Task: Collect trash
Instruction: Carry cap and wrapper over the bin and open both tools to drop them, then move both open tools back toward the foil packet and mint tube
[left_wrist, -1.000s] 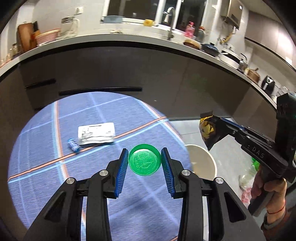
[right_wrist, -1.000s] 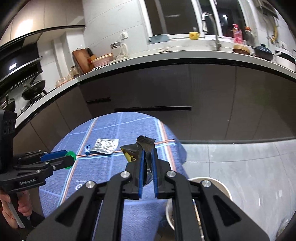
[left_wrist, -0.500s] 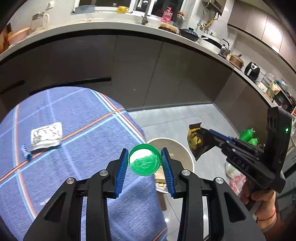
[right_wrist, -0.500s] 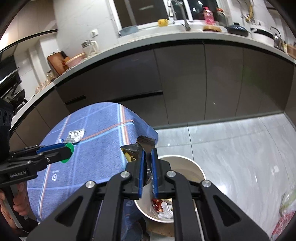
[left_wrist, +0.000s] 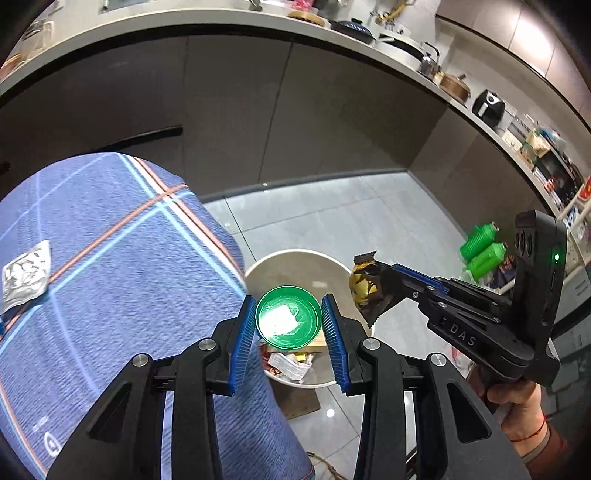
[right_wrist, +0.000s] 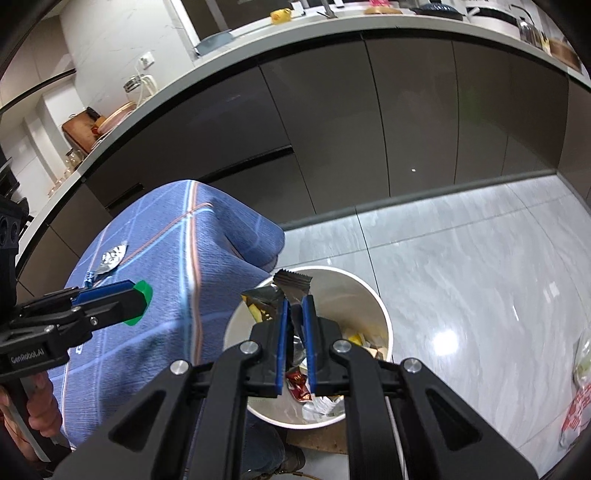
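Observation:
My left gripper (left_wrist: 289, 320) is shut on a round green lid (left_wrist: 288, 316) and holds it over the near edge of a white trash bin (left_wrist: 280, 258) on the floor. It also shows in the right wrist view (right_wrist: 142, 301), where the lid (right_wrist: 142, 293) peeks out green. My right gripper (right_wrist: 294, 306) is shut on a dark snack wrapper (right_wrist: 291, 286) above the bin (right_wrist: 384, 314). It shows in the left wrist view (left_wrist: 384, 273) with the wrapper (left_wrist: 364, 280). The bin holds several wrappers.
A table with a blue checked cloth (left_wrist: 110, 266) stands left of the bin; a silver packet (left_wrist: 26, 273) and a small blue item (right_wrist: 88, 279) lie on it. Green bottles (left_wrist: 482, 247) stand on the floor at right. Dark kitchen cabinets (right_wrist: 369, 129) run behind.
Both grippers have swung right from over the table until they hang over the bin, each still holding its piece of trash.

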